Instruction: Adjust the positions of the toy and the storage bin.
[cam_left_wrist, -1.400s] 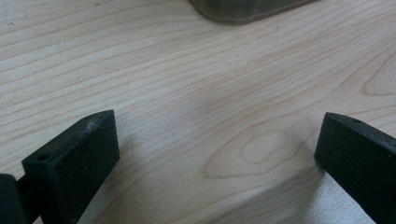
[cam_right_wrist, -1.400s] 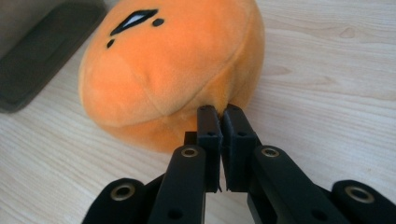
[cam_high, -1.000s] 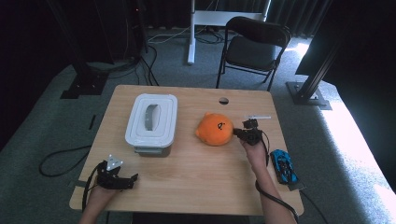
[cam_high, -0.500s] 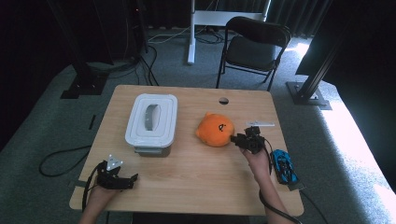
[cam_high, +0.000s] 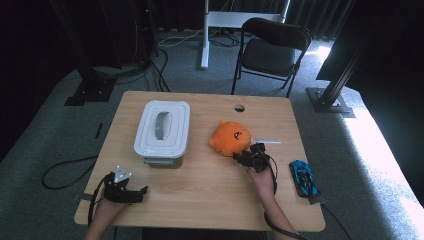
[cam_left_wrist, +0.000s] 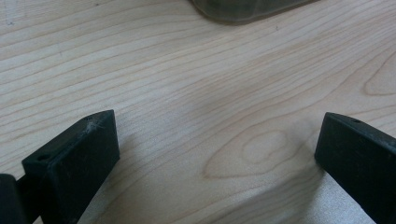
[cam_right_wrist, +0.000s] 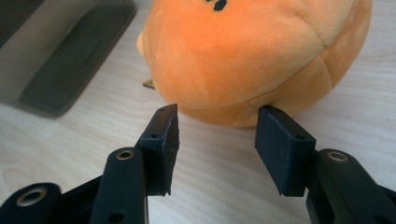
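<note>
**Right gripper at the edge of the orange plush toy**

We look down on a light wooden table (cam_high: 200, 200) with a person's two forearms coming in from the near edge. Taking the table as a clock face with twelve at the far side, a round orange plush toy with small black markings (cam_high: 230, 138) sits just right of centre, toward two o'clock. The right gripper (cam_high: 252, 159), a black two-jaw tool held in the person's right hand (cam_high: 262, 180), is at the toy's five o'clock side, jaws pointing toward it.

In the right gripper view, the toy (cam_right_wrist: 252, 56) fills the upper half. The jaws are partly spread and have just been opening; their tips reach the toy's lower edge, close to the plush or just brushing it, but they don't pinch it. Bare tabletop shows in the gap between them.

A white rectangular plastic container with a closed lid (cam_high: 162, 131) stands at ten o'clock, well apart from the toy. A small blue toy car (cam_high: 303, 178) lies at four o'clock near the right edge.

The left gripper (cam_high: 125, 192), with a grey plate on top, rests at seven o'clock in the person's left hand (cam_high: 107, 210). In the left gripper view its jaws are spread wide over bare wood, holding nothing.
</note>
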